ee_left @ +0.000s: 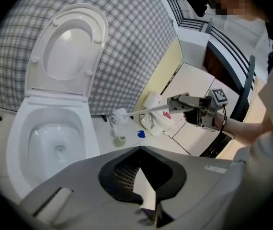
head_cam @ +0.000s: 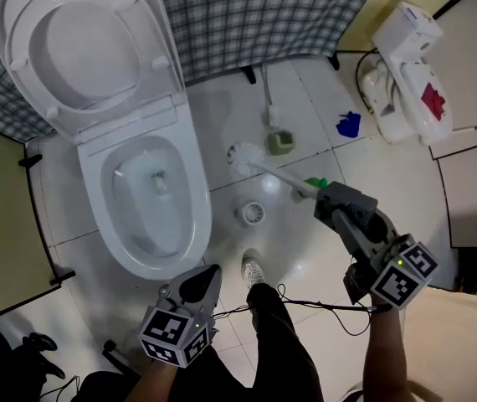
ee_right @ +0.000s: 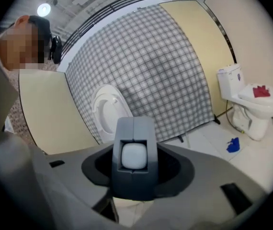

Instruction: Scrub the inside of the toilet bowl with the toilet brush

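Head view: 1 toilet bowl [head_cam: 202, 199] is seen at the left, with its seat and lid [head_cam: 79, 40] raised against a checked wall [head_cam: 247, 15].
Toilet brush [head_cam: 272, 176]: held in the air by its handle; the bristle head is outside the bowl, to the bowl's right, over the tiled floor.
Brush holder [head_cam: 281, 142]: standing on the floor near the bristle head, apart from it.
Right gripper [head_cam: 326, 198]: its 2 jaws are clamped on the handle end of the toilet brush; the white rounded handle end is seen gripped between them in the right gripper view.
Left gripper [head_cam: 203, 279]: held low, just in front of the bowl's front rim; jaws drawn together, nothing grasped.
Floor drain [head_cam: 253, 213]: set in the tiles between bowl and right gripper.
Blue item [head_cam: 349, 126]: lying on the floor; its nature cannot be made out.
Second toilet [head_cam: 406, 82]: at the upper right, well apart from the first.
Shoe [head_cam: 255, 270]: 1 seen between the 2 grippers.
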Available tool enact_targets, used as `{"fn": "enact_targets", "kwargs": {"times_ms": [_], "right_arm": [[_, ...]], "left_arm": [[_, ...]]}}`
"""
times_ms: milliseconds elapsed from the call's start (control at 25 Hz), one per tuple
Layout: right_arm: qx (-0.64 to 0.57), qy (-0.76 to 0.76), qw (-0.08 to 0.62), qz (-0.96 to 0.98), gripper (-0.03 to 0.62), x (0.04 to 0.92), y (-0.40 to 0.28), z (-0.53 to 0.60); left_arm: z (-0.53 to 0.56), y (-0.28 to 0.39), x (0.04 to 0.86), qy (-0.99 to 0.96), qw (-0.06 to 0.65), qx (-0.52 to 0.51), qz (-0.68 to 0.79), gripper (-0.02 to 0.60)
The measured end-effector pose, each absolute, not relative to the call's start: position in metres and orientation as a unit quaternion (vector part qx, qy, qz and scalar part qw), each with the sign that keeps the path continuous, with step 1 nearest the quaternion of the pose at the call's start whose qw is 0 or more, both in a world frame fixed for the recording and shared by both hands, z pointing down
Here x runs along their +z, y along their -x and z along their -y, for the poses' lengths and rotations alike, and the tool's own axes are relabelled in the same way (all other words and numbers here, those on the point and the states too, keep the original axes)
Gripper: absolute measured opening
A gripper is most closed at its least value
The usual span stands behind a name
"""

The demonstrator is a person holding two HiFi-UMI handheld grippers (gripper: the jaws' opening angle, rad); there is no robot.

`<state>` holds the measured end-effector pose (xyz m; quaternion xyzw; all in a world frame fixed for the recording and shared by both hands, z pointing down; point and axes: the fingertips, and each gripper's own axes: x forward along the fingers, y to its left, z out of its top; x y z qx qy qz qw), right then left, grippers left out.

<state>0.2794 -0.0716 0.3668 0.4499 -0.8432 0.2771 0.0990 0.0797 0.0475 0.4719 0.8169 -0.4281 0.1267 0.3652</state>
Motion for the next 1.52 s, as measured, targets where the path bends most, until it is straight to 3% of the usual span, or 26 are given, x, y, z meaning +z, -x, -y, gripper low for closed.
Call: {"fn": "enact_targets", "kwargs": {"times_ms": [480,680,960,1520], "right_arm": [[0.285,-0.453,0.330,0.778,0.201,0.584,-0.291,0.032],[0.274,-0.430,0.392,0.765,0.201,0.652,-0.276,0.030],[0.266,-0.417,0.412,0.766,0.201,0.690,-0.257,0.040],[0.221,-0.405,0.452,0.763,0.199,0.684,-0.219,0.051]], "left_arm": [[-0.051,-0.110,0.512,-0.824,0.374,0.152,0.398,-0.012],[-0.045,-0.103,0.531,-0.818,0.379,0.148,0.406,-0.014],[-0.044,-0.104,0.543,-0.821,0.385,0.137,0.399,-0.014],[-0.049,-0.097,0.546,-0.826,0.386,0.123,0.392,-0.012]]}}
